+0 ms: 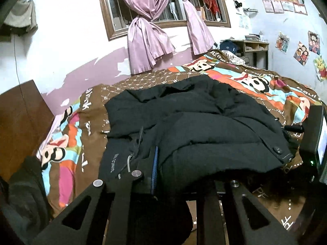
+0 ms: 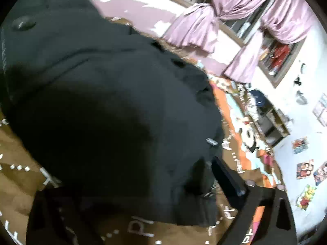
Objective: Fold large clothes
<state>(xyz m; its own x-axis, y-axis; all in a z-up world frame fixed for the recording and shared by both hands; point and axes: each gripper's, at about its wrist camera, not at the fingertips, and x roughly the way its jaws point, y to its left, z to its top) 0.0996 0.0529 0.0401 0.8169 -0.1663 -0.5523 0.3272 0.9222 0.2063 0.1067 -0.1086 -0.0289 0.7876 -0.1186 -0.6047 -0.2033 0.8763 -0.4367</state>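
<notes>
White "PF" letters dot the brown bedspread (image 2: 141,227); the jacket's (image 1: 184,126) small logo stays unreadable.

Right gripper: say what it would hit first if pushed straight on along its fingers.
Most likely the black jacket: it fills the view just ahead of the right gripper, whose jaws stand wide around its near edge. The picture is blurred, so depth is uncertain.

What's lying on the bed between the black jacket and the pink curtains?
Only bare bedspread: the brown patterned stretch runs from the black jacket to the pink curtains, nothing on it, in the left wrist view.
</notes>
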